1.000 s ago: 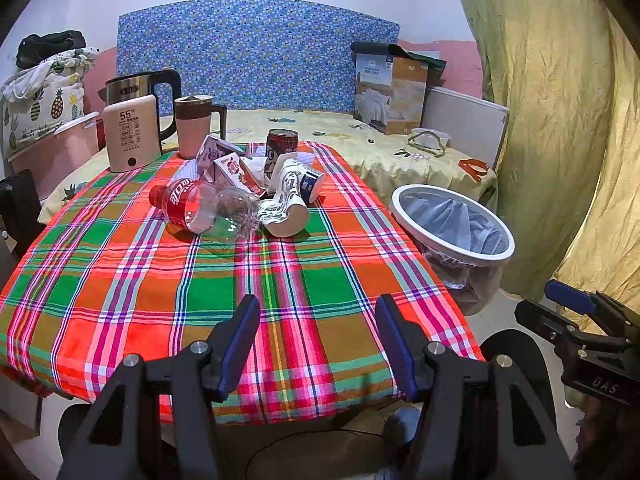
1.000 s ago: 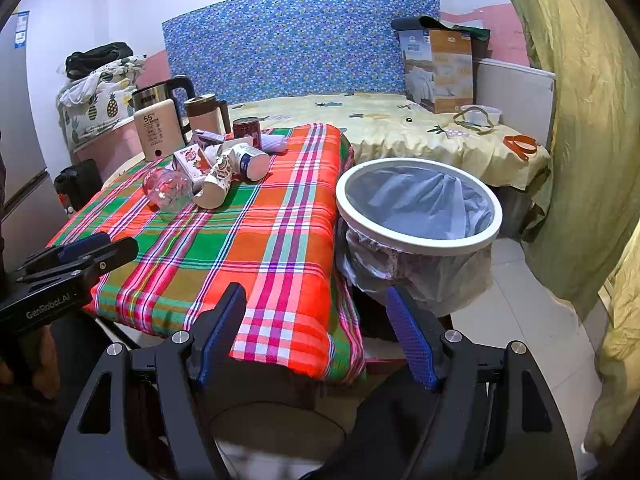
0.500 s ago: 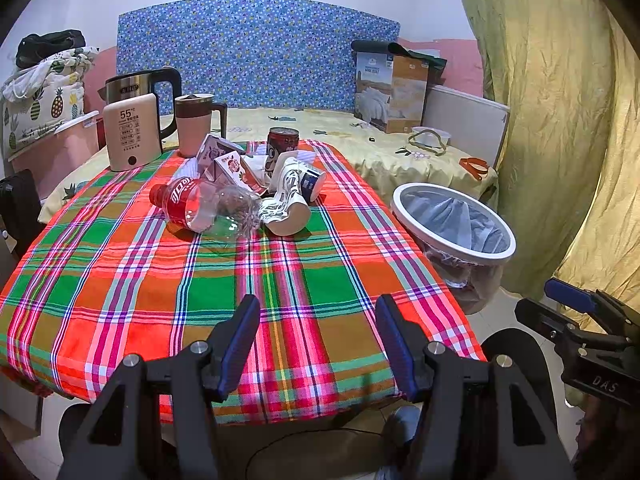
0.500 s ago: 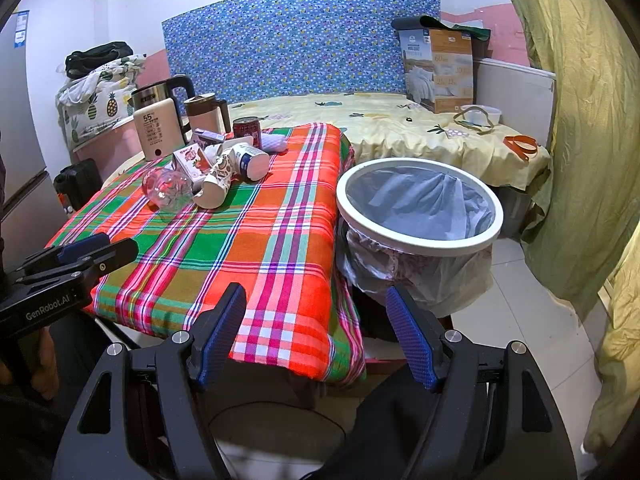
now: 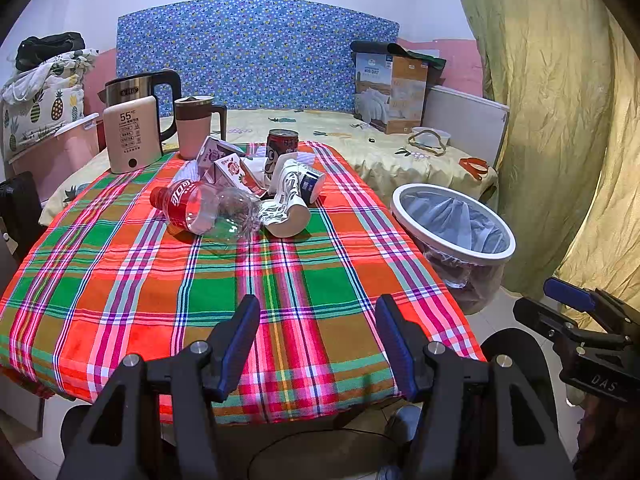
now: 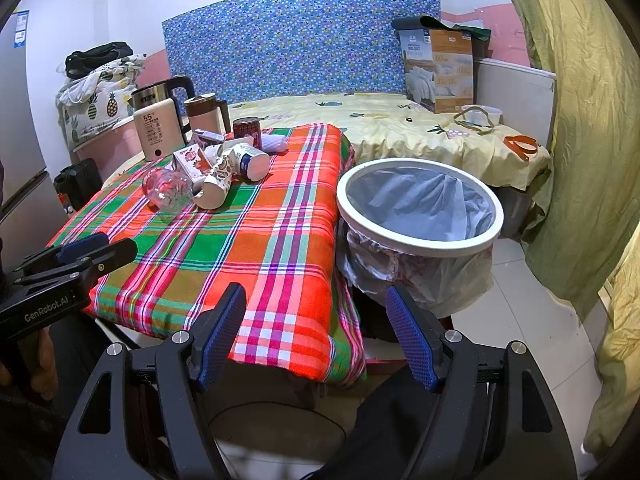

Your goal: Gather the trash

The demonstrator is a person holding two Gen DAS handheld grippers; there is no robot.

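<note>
The left gripper (image 5: 318,344) is hanging over the near edge of the plaid tablecloth (image 5: 152,280), its fingers spread wide and holding nothing. The right gripper (image 6: 316,332) is sitting wide apart too, near the table's right corner. The trash is lying in a heap on the far part of the cloth: a plastic cola bottle (image 5: 204,210), a crushed paper cup (image 5: 286,210), small juice cartons (image 5: 230,170) and a red can (image 5: 282,148). The lined trash bin (image 6: 420,216) is standing just beside the table on the right.

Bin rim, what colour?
White rim, over a clear liner; right wrist view shows it best.
</note>
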